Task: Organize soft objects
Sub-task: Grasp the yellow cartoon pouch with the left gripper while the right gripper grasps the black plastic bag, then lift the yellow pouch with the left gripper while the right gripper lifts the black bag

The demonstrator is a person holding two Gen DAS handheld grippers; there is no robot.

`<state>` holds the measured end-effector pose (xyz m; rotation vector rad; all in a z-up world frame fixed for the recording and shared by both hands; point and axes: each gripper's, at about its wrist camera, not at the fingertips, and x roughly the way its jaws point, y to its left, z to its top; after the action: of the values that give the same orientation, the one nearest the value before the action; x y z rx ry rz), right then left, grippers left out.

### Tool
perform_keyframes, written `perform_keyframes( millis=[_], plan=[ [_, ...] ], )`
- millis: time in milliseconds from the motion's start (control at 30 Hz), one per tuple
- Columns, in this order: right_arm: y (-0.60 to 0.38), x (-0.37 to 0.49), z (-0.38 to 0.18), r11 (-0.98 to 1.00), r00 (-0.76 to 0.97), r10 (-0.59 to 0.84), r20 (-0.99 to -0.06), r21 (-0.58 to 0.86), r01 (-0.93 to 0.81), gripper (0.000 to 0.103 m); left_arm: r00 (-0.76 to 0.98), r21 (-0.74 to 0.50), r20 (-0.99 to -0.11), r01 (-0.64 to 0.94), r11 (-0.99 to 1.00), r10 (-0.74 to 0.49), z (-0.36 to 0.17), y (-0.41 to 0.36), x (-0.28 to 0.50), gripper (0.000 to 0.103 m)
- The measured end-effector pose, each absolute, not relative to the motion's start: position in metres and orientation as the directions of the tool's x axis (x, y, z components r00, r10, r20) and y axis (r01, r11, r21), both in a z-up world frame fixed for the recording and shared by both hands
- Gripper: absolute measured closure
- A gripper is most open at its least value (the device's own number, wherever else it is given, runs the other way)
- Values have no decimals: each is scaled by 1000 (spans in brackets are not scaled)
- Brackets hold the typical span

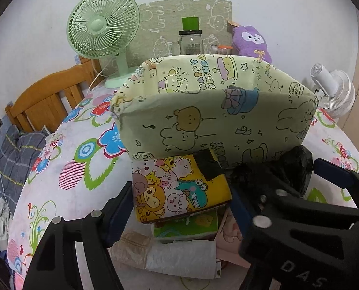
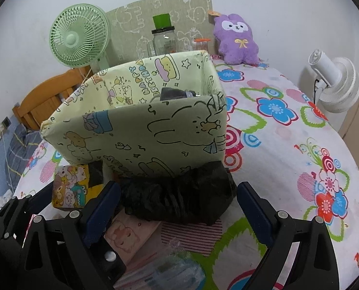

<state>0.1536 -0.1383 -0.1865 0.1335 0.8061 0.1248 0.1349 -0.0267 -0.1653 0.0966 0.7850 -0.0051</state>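
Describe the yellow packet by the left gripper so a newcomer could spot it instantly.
Start at the pale green cartoon-printed fabric box on the floral bedsheet. At its near left corner sits a yellow soft packet printed with cartoon animals, between the left gripper's fingers. Unlike the crumpled black plastic bundle beside it, it is bright and boxy.
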Motion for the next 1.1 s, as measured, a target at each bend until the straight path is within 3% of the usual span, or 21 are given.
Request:
perform_keyframes(
  millis=[400, 833, 1100],
  plan=[
    [-138, 162, -196, 984, 671, 164, -723, 172, -56, 9, 705, 85, -709, 54, 995, 22, -169, -31, 134, 25],
    [-137, 151, -185, 988, 704, 136, -697, 146, -46, 59, 725, 77, -689, 84, 994, -8, -163, -42, 128, 25],
    [-141, 144, -180, 984, 712, 152, -685, 172, -44, 69, 739, 71, -674, 86, 994, -16, -157, -44, 121, 25]
  ],
)
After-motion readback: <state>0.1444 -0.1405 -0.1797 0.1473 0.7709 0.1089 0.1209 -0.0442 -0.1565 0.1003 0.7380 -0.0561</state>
